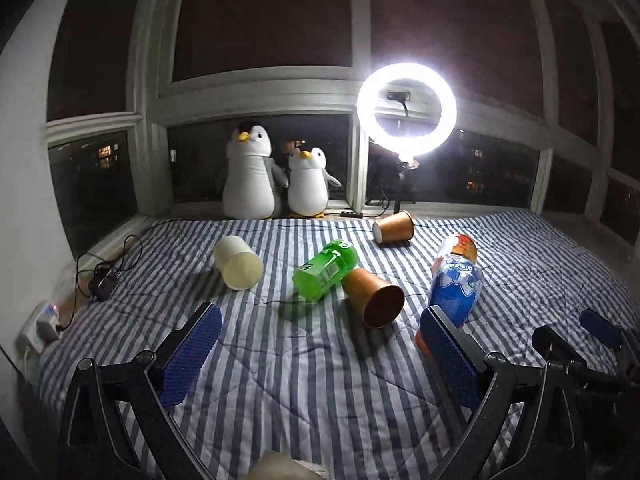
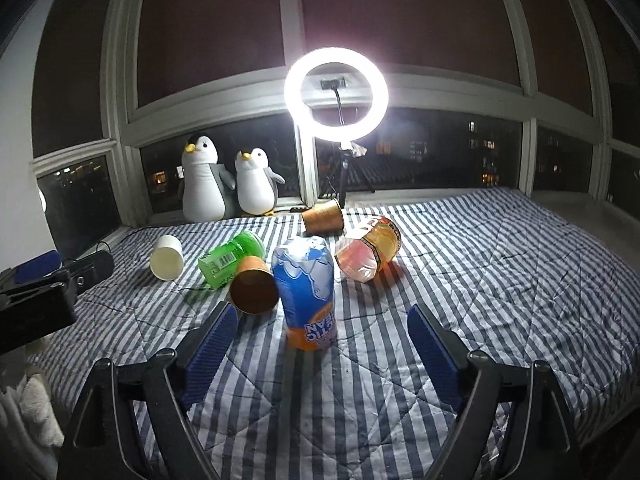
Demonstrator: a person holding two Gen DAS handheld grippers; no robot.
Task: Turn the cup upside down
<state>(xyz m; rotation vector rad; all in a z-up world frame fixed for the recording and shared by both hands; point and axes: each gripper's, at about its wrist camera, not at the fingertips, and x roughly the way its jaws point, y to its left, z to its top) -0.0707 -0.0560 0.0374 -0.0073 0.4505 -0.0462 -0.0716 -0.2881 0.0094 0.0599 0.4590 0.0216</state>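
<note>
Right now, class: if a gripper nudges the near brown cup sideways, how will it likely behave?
The near brown cup lies on its side, so it would probably roll, curving because it tapers. It looks like thin paper, likely light and easily crushed. It seems to rest against the green bottle, which may block rolling that way.

Two low wrist views, both facing the window.
Left view sits left of right; both share the striped bedspread [image 1: 320, 360], ring light [image 2: 336, 94] and penguins [image 1: 250, 176].

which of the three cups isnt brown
The white cup, lying on its side at the left of the striped bedspread. The near brown cup and the far brown cup are both coppery brown.
</note>
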